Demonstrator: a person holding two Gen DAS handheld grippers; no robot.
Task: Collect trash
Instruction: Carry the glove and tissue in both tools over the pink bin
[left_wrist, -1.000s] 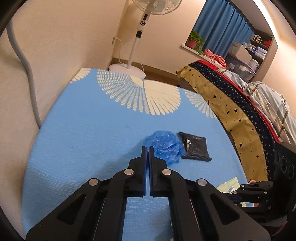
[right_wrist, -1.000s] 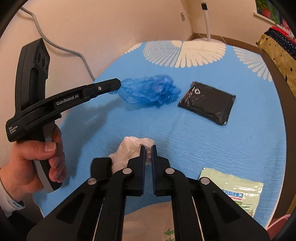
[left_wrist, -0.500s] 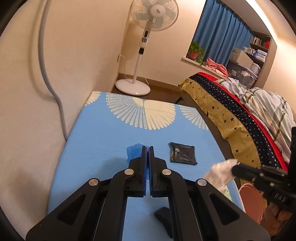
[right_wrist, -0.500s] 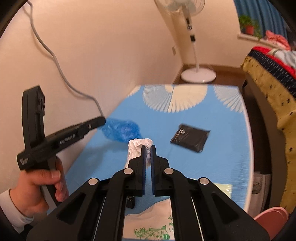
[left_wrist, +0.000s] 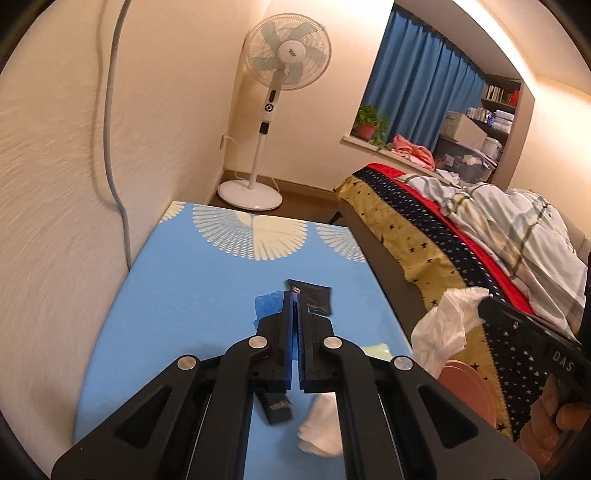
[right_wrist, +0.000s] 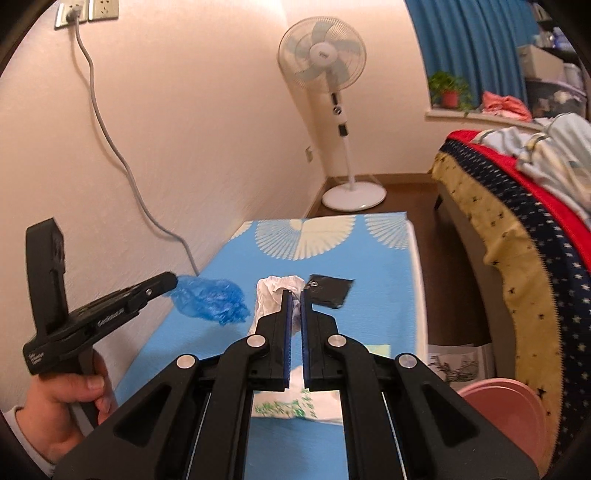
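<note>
My left gripper (left_wrist: 294, 295) is shut on a crumpled blue plastic bag (left_wrist: 267, 308), held above the blue table; in the right wrist view the bag (right_wrist: 210, 301) hangs from its tip (right_wrist: 168, 282). My right gripper (right_wrist: 294, 295) is shut on a crumpled white tissue (right_wrist: 275, 295), lifted off the table; the tissue (left_wrist: 445, 328) shows at the right of the left wrist view. A black pouch (right_wrist: 330, 291) lies flat on the table. A pink bin (right_wrist: 506, 410) stands on the floor at the right.
The blue table (left_wrist: 192, 280) runs along the left wall. A white bag with green print (right_wrist: 291, 408), a pale green packet (left_wrist: 376, 349) and a small black object (left_wrist: 277, 408) lie at its near end. A bed (left_wrist: 443, 229) is at the right, a fan (left_wrist: 266, 110) beyond.
Both grippers rose well above the table. The left one lifted the blue bag off it; the right one lifted the white tissue and carried it to the right.
</note>
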